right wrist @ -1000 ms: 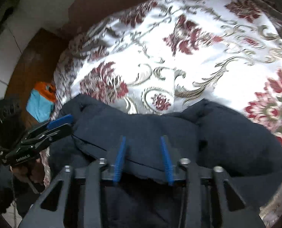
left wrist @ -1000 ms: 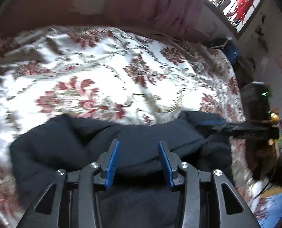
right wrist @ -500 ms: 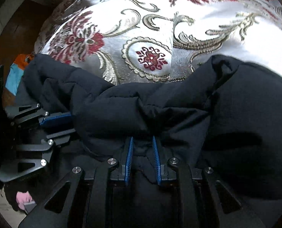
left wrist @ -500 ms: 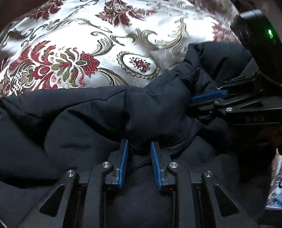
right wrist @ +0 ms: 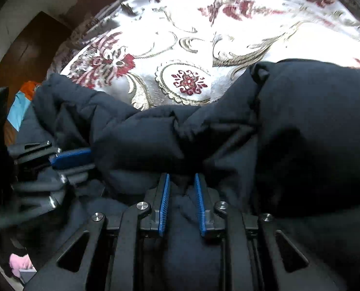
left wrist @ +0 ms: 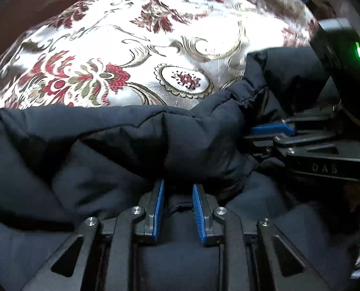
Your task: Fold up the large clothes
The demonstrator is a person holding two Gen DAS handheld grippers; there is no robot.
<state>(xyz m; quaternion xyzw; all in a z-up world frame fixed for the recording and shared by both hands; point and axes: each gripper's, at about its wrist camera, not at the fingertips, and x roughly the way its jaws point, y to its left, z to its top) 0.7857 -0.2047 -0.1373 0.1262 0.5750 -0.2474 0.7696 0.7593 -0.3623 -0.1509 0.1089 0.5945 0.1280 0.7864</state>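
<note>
You've got your left gripper [left wrist: 177, 194] and right gripper [right wrist: 181, 189] both pinched on the dark puffy jacket [left wrist: 155, 140] bunched on the floral bedspread [left wrist: 131, 48], probably to drag one edge over evenly.

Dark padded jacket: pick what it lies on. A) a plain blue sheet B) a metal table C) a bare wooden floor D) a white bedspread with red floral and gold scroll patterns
D: the dark padded jacket rests on a white bedspread with red flowers and gold scrolls, seen beyond it in both wrist views.
</note>
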